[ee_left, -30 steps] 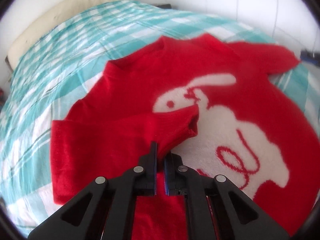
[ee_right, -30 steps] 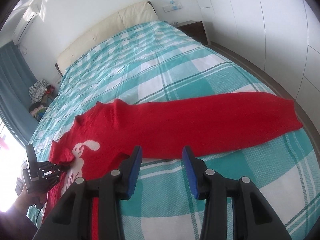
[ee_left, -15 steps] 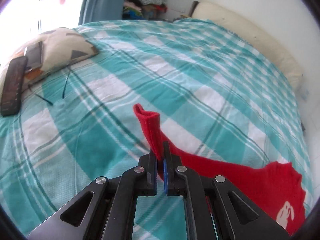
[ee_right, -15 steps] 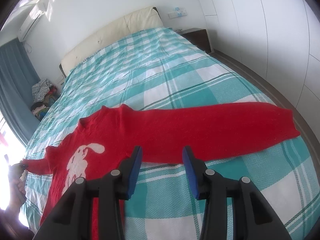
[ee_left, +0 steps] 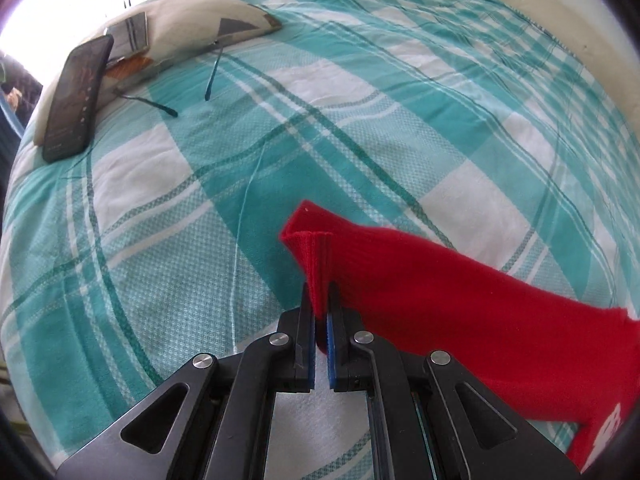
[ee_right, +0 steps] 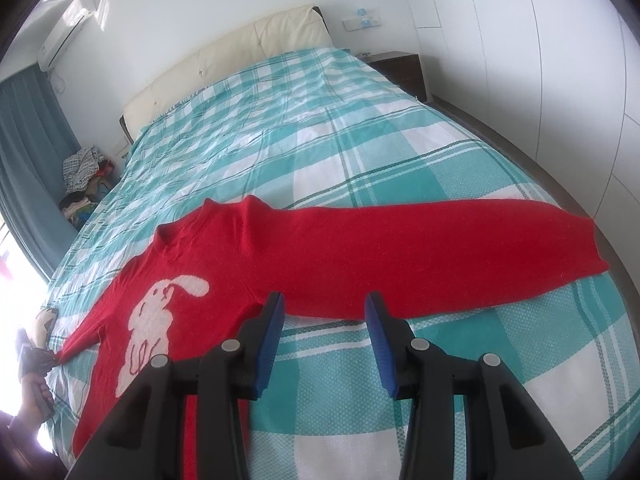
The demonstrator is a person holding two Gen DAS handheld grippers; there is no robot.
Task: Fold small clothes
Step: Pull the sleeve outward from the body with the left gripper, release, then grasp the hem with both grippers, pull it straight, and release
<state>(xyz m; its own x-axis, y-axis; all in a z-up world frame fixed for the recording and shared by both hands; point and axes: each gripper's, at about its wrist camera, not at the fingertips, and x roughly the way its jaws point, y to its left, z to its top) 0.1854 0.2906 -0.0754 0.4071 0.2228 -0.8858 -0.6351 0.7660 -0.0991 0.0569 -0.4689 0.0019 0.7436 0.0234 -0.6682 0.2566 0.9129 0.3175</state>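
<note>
red sweater (ee_right: 248, 264) sleeve pulled further out, pinched by left tongs (ee_left: 320, 312) (right tongs (ee_right: 324, 316) wide, idle).

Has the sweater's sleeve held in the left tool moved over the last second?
Yes. The left tool, shut on the sleeve cuff, has pulled it off the sweater's rabbit print and out sideways over the plaid bedspread.

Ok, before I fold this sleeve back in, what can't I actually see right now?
- Sweater hem: right wrist view, hidden behind the right gripper.
- Left gripper: right wrist view, too small and washed out by window glare.
- Sweater body: left wrist view, cut off by the lens edge.
- Phone screen: too blurred to read.
</note>
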